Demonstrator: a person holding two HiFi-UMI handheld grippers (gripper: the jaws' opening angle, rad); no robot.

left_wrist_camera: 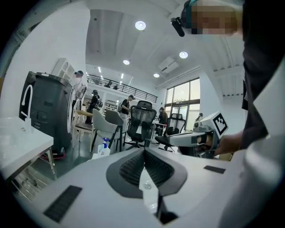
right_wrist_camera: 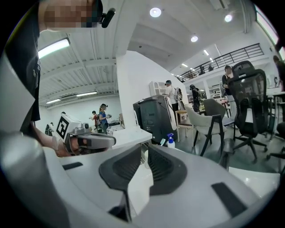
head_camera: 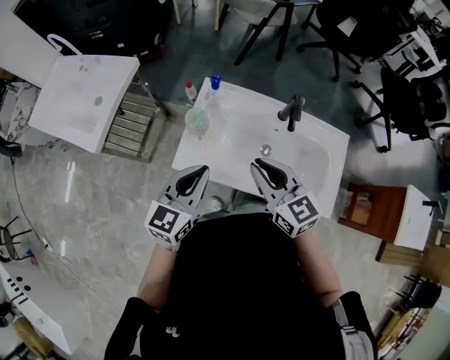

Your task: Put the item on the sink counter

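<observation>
Currently both grippers hang side by side at centre frame in the head view, just below the near edge of the white sink counter [head_camera: 232,105], tips pointing toward the basin. L gripper [head_camera: 203,169] sits left of centre w/ jaws pressed together, pads meeting along one line & nothing between them. R gripper [head_camera: 256,165] sits right of centre, jaws a narrow slit apart – only the white basin shows through the gap, so it's empty too. Neither touches the counter.

On the counter's upper-left corner: a spray bottle [head_camera: 214,83] w/ blue top, upright, and just below it a clear cup [head_camera: 197,121] w/ smth greenish inside. A small red-capped bottle [head_camera: 190,91] stands at the counter's left edge, next to the spray bottle – can't tell if it's on the counter or just off it. Which of these is the task's item isn't clear; no gripper carries any of them.

Black faucet [head_camera: 292,112] rises at the basin's upper right, drain [head_camera: 265,149] near the basin's middle, just above the R gripper's tips.

Upper left of frame: a second white sink [head_camera: 84,98], well apart from the first. Black office chairs [head_camera: 281,21] along the top. Person's dark top [head_camera: 239,281] fills the lower centre, forearms running up to each marker cube
</observation>
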